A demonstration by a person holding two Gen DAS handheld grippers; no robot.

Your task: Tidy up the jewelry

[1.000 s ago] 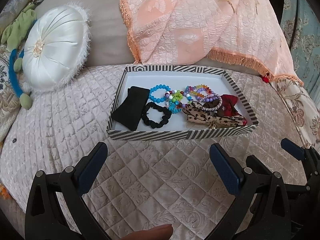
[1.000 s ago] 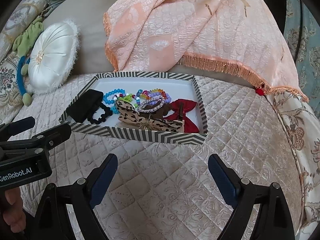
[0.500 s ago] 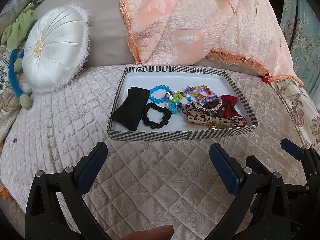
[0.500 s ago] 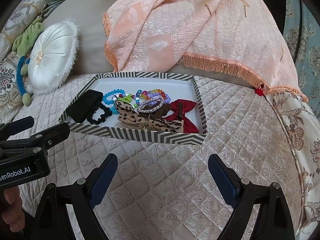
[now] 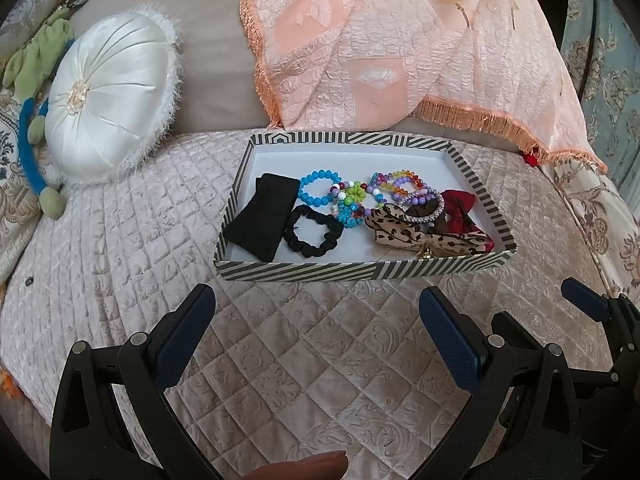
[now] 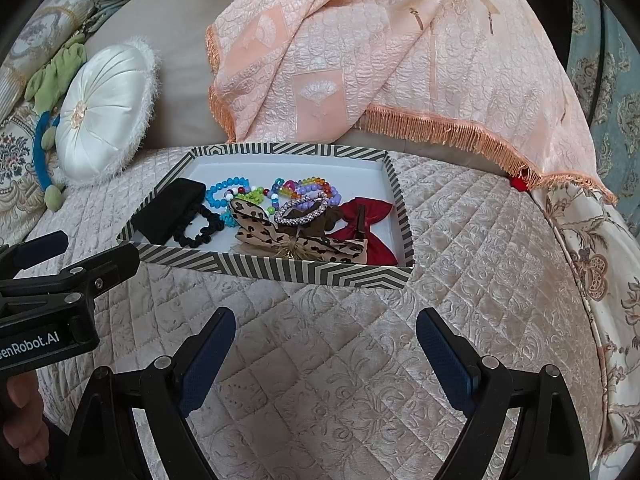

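A striped shallow box sits on the quilted seat. It holds a black headband, a black scrunchie, a blue bead bracelet, multicoloured bead bracelets, a rhinestone clip, a leopard bow and a red bow. My left gripper is open and empty, just short of the box's near edge. My right gripper is open and empty, below the box's near right corner.
A round white satin cushion leans at the back left. A peach fringed throw hangs over the backrest behind the box. A green and blue soft toy lies far left. The quilted cover surrounds the box.
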